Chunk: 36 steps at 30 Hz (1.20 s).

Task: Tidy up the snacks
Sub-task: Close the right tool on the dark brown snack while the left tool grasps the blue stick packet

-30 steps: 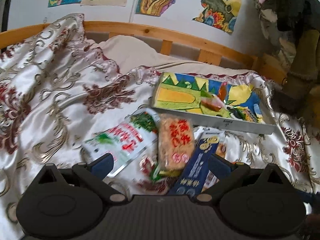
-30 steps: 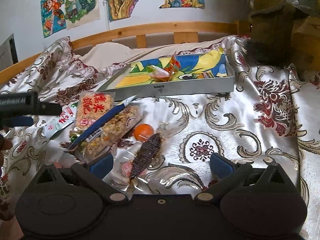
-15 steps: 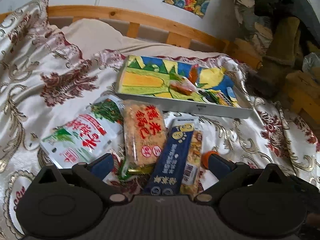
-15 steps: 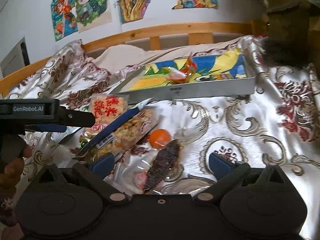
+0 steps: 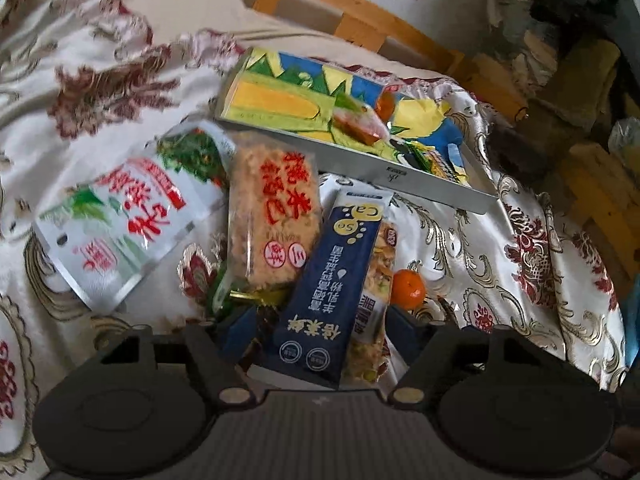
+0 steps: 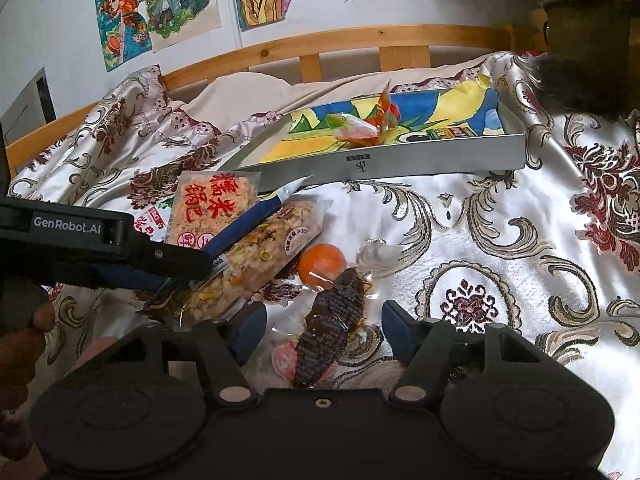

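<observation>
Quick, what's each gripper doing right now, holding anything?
Left gripper: jaws closing around the dark blue packet; grip not yet clear.
Right gripper: jaws closing around the dark brown snack; pads not yet touching.

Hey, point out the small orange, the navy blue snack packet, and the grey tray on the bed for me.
small orange (image 6: 322, 263): right wrist view, middle of its peel.
navy blue snack packet (image 5: 332, 280): left wrist view, centre of its printed face.
grey tray (image 6: 400, 162): right wrist view, its near side wall.
</observation>
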Each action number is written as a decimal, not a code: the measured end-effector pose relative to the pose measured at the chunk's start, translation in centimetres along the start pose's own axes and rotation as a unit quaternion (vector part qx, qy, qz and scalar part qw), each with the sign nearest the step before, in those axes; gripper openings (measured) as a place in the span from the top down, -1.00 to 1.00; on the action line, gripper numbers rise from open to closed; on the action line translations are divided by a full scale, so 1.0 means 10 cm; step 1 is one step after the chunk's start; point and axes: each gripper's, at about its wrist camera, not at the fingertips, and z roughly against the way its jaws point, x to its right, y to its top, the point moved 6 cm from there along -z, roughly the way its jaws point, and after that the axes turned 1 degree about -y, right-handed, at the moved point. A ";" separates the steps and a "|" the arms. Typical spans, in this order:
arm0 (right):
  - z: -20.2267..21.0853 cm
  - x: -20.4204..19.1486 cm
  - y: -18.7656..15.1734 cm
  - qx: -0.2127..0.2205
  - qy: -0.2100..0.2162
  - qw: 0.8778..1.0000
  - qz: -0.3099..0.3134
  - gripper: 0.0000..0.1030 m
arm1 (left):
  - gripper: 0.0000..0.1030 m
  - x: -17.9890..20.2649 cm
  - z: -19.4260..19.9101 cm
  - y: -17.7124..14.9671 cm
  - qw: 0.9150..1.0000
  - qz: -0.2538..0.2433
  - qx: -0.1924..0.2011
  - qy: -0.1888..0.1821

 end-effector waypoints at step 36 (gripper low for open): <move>0.01 -0.02 -0.02 -0.006 -0.025 1.000 0.011 0.05 | 0.16 0.06 -0.10 -0.01 0.999 0.029 0.008 -0.028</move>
